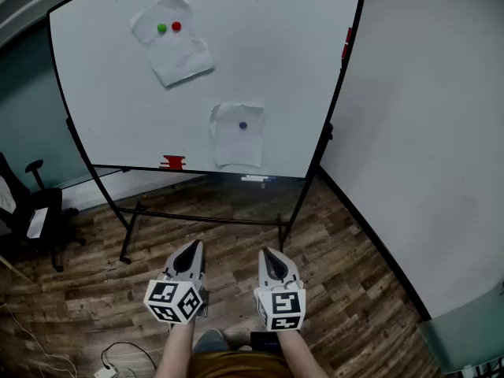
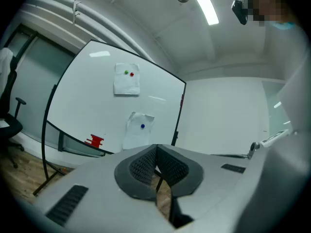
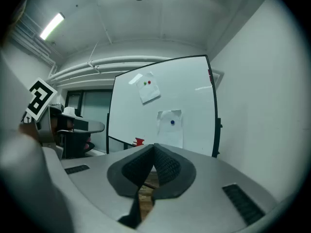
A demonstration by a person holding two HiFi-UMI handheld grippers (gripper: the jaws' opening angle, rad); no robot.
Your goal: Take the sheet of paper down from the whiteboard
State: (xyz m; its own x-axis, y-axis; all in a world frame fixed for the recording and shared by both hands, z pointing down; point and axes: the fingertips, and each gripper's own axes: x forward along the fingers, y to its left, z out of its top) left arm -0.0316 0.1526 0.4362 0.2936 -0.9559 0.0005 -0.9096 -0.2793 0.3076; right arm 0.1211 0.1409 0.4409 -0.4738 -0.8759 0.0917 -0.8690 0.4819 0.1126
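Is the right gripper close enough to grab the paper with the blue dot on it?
Probably not yet. The right gripper, jaws shut, is well short of the whiteboard, with wooden floor between. Nothing blocks the lower paper, so stepping closer should do it.

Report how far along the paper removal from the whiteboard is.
Done: nothing. The upper sheet hangs on the whiteboard under a green magnet and a red magnet, the lower sheet under a blue magnet. In hand: nothing; left claw and right claw are shut, empty, away from the board. Left: approach, free a sheet, take it down.
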